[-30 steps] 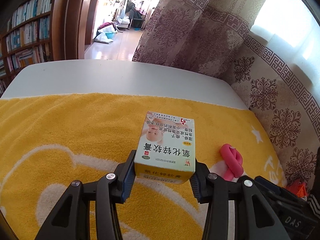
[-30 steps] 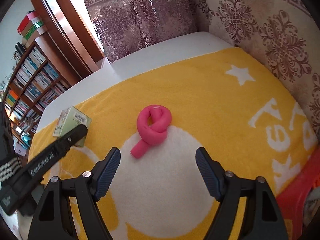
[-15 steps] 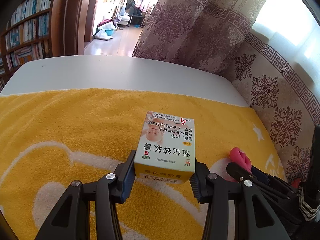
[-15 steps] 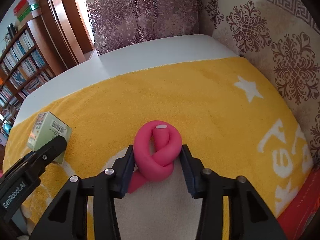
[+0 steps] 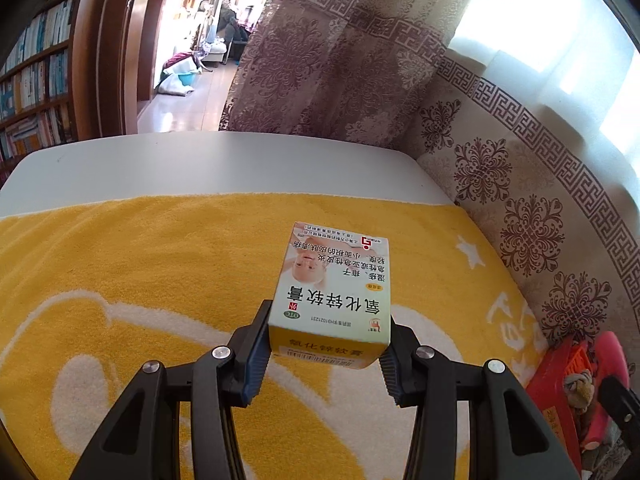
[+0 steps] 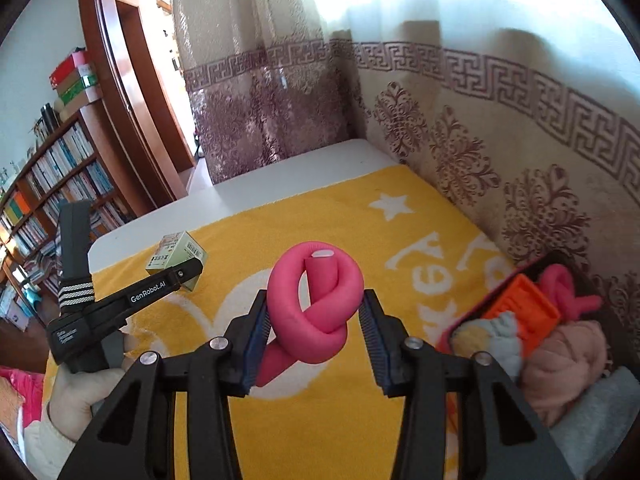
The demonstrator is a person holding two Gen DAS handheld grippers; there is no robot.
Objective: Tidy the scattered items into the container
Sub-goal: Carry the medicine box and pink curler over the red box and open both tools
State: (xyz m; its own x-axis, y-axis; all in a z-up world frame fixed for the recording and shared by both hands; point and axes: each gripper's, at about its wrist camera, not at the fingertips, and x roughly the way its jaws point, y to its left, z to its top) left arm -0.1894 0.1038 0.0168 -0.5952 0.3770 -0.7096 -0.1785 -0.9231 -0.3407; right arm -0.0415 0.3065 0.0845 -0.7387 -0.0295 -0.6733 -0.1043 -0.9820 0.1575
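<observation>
My left gripper [image 5: 327,334] is shut on a small medicine box [image 5: 336,292] with printed Chinese text, held above the yellow towel [image 5: 160,260]. In the right wrist view the same box [image 6: 176,252] shows at the tip of the left gripper [image 6: 190,274]. My right gripper [image 6: 314,322] is shut on a pink knotted foam tube [image 6: 316,304], lifted off the towel. To its right stands the red container [image 6: 452,328], which holds another pink knot [image 6: 560,284], an orange plastic piece [image 6: 520,308] and soft cloths. The container [image 5: 560,380] also shows at the lower right of the left wrist view.
The towel covers a white table [image 5: 200,160] whose far edge meets patterned curtains [image 5: 520,200]. A person's hand [image 6: 80,392] holds the left gripper's handle. Bookshelves [image 6: 60,184] and a doorway stand off to the left.
The right gripper closed on the pink knot, lifted it off the towel and carried it towards the container. The left gripper kept its hold on the box and shifted slightly.
</observation>
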